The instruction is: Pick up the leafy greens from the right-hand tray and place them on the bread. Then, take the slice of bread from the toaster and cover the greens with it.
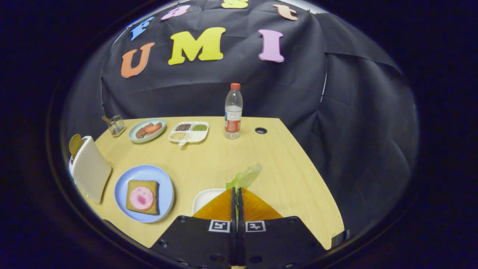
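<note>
Above the white tray [203, 198], hand-held gripper [236, 190] pinching leafy greens [246, 178], fingers pressed together

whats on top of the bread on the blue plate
A round pink slice, likely ham, lies on the bread on the blue plate. No greens there yet: the gripper is shut on the leafy greens. The bread's middle is covered.

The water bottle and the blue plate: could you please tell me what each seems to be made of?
Water bottle: likely clear plastic, see-through with a red screw cap.
Blue plate: probably matte plastic or melamine, evenly coloured without glare.
The gripper is shut on the leafy greens.
</note>
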The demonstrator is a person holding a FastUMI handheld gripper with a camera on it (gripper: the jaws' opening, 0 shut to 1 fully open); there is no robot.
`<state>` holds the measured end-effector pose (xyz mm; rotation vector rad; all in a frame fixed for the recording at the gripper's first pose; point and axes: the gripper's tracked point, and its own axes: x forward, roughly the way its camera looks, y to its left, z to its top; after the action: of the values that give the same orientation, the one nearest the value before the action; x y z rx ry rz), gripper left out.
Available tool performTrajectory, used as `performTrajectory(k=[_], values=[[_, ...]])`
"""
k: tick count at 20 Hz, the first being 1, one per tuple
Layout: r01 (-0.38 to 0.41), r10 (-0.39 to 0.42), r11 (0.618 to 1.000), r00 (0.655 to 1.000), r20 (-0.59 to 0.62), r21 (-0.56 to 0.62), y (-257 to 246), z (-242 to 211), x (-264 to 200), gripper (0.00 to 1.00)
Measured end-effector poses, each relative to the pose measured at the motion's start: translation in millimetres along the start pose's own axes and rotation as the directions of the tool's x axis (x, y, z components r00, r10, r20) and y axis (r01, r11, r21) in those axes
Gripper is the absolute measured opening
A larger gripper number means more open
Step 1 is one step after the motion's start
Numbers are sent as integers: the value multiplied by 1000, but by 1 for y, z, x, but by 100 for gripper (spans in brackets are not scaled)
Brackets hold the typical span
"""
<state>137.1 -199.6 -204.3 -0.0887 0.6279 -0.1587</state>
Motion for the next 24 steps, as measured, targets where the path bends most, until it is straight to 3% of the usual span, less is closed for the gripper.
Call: performTrajectory(k=[6, 10, 19, 24], values=[[-62, 67, 996, 995, 79, -70, 60, 26, -40, 1], [-136, 149, 983, 984, 95, -125, 127, 31, -56, 0], [-339, 353, 922, 935, 44, -189, 272, -1, -54, 0], [-293, 294, 942, 956, -19, -163, 260, -28, 0, 0]])
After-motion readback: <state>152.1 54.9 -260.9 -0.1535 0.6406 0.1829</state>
